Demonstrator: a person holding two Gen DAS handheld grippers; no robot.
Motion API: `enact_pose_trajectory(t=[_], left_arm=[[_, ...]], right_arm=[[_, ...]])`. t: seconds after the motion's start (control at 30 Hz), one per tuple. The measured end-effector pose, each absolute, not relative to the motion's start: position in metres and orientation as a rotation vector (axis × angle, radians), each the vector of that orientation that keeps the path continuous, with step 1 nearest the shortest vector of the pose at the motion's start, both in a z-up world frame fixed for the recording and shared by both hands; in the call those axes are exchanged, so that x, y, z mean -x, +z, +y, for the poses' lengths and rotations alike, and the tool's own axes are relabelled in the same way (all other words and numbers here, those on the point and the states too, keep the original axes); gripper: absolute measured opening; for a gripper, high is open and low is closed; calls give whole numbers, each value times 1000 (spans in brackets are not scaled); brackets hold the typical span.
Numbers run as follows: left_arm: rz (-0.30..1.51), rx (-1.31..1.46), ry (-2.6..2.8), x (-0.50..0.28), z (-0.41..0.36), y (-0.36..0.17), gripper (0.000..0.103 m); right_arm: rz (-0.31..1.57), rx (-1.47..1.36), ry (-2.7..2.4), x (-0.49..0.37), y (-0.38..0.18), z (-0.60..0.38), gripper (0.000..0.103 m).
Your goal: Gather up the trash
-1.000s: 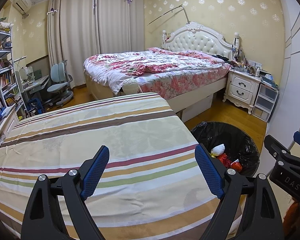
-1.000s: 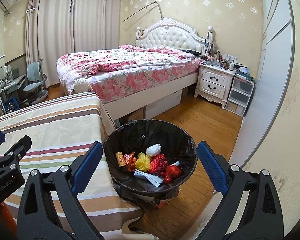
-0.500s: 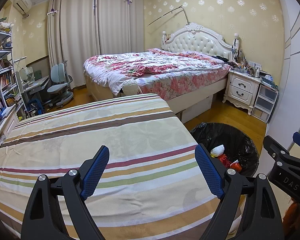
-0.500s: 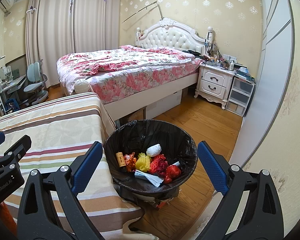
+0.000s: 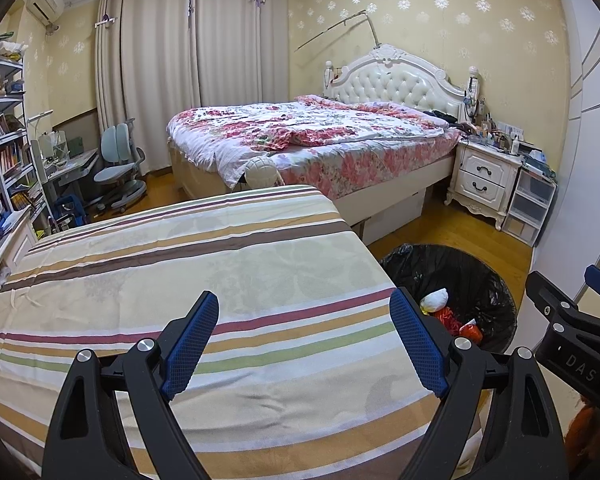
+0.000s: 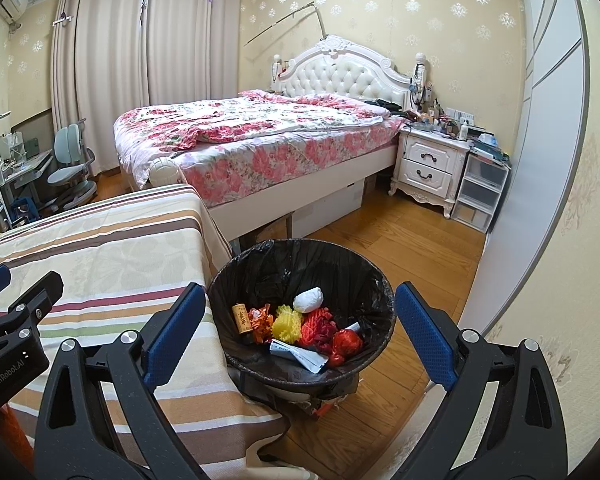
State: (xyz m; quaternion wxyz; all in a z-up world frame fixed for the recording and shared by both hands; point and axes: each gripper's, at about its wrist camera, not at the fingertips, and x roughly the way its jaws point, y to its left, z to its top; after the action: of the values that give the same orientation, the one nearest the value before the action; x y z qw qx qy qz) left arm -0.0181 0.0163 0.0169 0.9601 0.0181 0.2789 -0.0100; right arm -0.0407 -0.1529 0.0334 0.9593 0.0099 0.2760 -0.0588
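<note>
Movement: nothing has shifted since the earlier frames, both grippers sit in the same spots and the bin hasn't budged.
Bin: round wicker wastebasket lined with a black plastic bag (image 6: 300,312) stands on the wooden floor, touching the hanging edge of the striped cream tablecloth (image 5: 188,280).
Trash: it's all in the bin: a white crumpled wad (image 6: 308,300), a yellow foam fruit net (image 6: 286,322), red mesh netting (image 6: 320,326), an orange wrapper (image 6: 260,320), a small brown cylinder with a label (image 6: 242,319) and a folded white paper packet (image 6: 298,354).
Right gripper: black frame with blue textured pads (image 6: 296,344), hanging right above the bin, jaws spread wide, nothing between them, touching nothing.
Left gripper: same black and blue build (image 5: 304,344), over the tablecloth, bin off to its right, jaws wide apart, empty.
</note>
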Motion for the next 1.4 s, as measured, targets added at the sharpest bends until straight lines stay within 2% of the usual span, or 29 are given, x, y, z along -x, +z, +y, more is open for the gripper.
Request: enact_pose_trajectory(t=[1.4], left_arm=[[542, -36, -50, 23, 12, 27, 86]], right_arm=[[559, -23, -119, 41, 31, -154, 93]])
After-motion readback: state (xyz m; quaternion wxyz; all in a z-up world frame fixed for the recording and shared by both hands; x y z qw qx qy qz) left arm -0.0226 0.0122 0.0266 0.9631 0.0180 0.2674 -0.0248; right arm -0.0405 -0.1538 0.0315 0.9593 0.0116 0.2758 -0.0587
